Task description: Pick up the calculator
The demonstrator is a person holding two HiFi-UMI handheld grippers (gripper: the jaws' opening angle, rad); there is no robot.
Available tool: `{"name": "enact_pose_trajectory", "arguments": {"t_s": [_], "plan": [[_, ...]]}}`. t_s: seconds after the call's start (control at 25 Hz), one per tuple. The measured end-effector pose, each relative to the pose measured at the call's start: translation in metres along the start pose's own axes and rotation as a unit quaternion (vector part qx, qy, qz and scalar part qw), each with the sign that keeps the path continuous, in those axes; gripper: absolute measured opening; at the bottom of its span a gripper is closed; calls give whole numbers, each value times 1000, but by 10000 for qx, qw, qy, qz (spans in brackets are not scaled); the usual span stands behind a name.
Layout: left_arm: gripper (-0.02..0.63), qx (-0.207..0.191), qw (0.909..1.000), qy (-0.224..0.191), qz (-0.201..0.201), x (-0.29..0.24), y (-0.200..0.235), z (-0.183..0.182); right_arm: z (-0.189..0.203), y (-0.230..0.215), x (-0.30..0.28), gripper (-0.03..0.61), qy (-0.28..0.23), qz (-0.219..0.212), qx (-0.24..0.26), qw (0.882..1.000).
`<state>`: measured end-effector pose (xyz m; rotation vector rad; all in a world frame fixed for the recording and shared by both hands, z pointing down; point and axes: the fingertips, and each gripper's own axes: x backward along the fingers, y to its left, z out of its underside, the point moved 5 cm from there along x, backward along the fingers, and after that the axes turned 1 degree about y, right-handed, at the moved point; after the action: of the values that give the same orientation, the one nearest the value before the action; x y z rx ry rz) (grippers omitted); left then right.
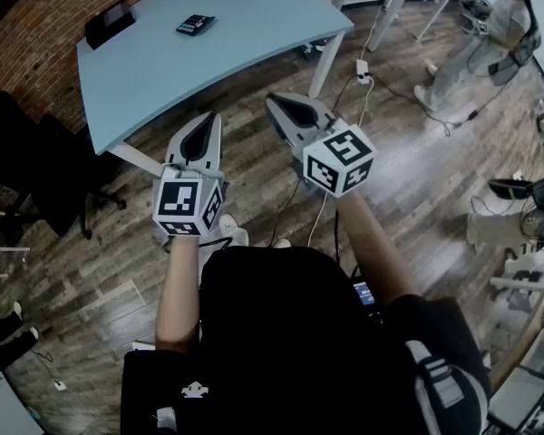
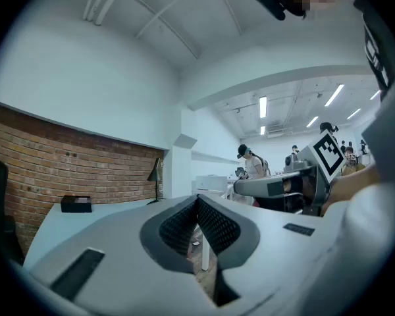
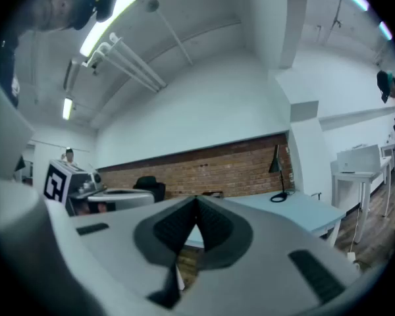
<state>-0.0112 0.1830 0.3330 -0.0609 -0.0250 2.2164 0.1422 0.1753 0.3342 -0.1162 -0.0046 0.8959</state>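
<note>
The calculator (image 1: 195, 24) is a small dark slab lying on the light blue table (image 1: 254, 34), towards its far left in the head view. Both grippers hang level over the wooden floor, short of the table's near edge and well away from the calculator. My left gripper (image 1: 206, 121) (image 2: 197, 200) is shut with nothing between its pads. My right gripper (image 1: 275, 101) (image 3: 197, 203) is also shut and empty, a little further forward. Neither gripper view shows the calculator.
A black box (image 1: 109, 23) (image 2: 76, 204) stands at the table's far left by the brick wall. A desk lamp (image 3: 277, 175) sits at the far end. A black office chair (image 1: 36, 179) is on the left. Cables and a person (image 1: 476, 48) occupy the floor at right.
</note>
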Motion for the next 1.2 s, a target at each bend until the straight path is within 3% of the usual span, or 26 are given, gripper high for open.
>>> {"name": "enact_pose_trajectory", "arguments": {"t_s": [0.52,1.2], "plan": [[8,-150,9999,59,23,-12,-19,-4,2,-14,11,5,3,-90,-43,10000],[8,21,10000,63,28,-61,42,3,1,-49,-54,6,133,6,-61,9999]]}}
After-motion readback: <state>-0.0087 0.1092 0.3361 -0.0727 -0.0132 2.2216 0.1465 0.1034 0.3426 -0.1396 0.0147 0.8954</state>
